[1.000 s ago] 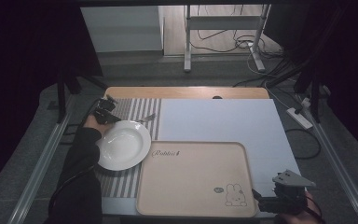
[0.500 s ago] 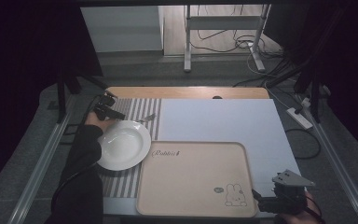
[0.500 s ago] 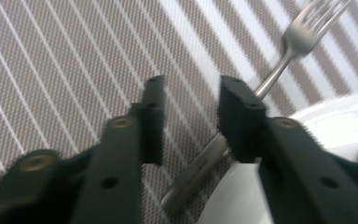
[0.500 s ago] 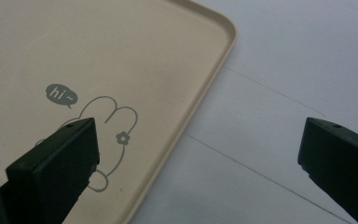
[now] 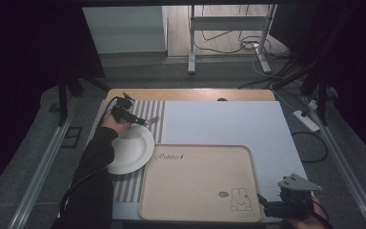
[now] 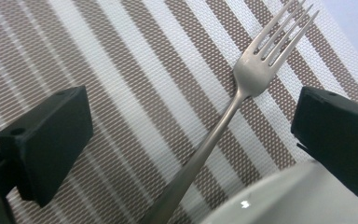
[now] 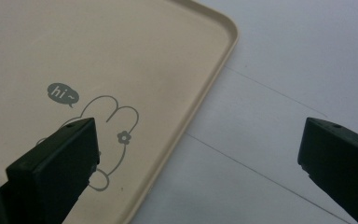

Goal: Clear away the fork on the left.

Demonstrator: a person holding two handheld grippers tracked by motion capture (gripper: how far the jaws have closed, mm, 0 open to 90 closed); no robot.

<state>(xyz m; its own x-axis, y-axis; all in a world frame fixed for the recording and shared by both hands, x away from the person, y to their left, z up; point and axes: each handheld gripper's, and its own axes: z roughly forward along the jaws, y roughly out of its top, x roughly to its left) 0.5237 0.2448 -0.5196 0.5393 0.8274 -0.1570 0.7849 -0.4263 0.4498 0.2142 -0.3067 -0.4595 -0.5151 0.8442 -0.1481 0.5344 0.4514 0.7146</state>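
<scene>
L gripper (image 6: pixel 191 121) jaws just opened, straddling fork (image 6: pixel 223 116).

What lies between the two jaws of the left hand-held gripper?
The fork lies there on the striped mat, untouched by the open jaws, which have just been opening. The left gripper view shows it, beside the plate.

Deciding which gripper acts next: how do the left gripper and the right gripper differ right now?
The left gripper sits at the far left over the striped placemat, its jaws just opened and straddling the fork, untouched; the right gripper sits at the near right. The left has the white plate beside it; the right spans the beige tray's edge with nothing between its jaws. Both are open.
</scene>
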